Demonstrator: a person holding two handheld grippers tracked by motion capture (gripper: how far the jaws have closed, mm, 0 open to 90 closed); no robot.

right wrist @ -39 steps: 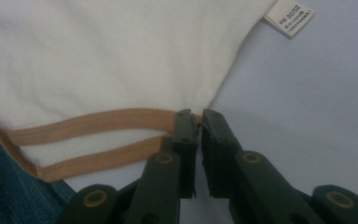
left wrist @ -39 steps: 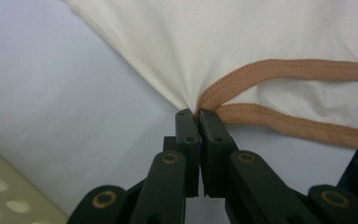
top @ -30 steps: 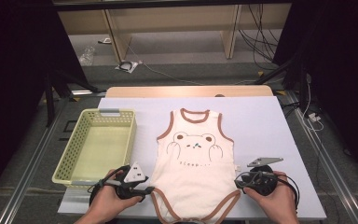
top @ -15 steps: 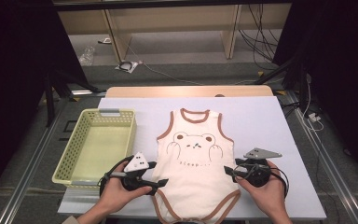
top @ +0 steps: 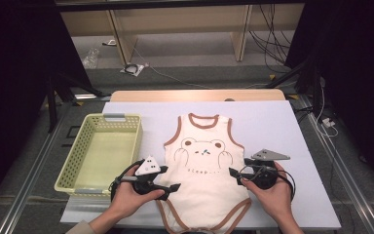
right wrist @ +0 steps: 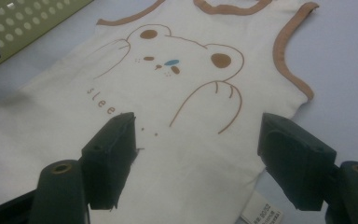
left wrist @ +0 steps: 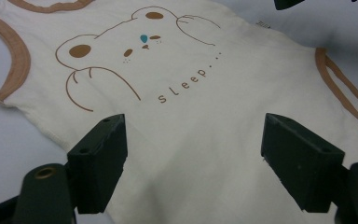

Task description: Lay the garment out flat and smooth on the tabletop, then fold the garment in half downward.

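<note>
Both grippers sit at the sides of a cream sleeveless baby bodysuit with brown trim and a bear print (top: 204, 170), flat mid-worktop (top: 282, 122). Left gripper (top: 168, 179) and right gripper (top: 234, 176) jaws spread wide, grasping nothing. Pale green plastic basket (top: 102, 151) sits off left.

High view overhead facing forward-down, both gripper views low and close, sharing the bodysuit (top: 205, 178) from opposite sides

Place: lab recording bay | Evidence: black curtains (top: 14, 73); loose floor cables (top: 272, 29); white-covered table (top: 282, 122); metal frame rails (top: 341, 170)
</note>
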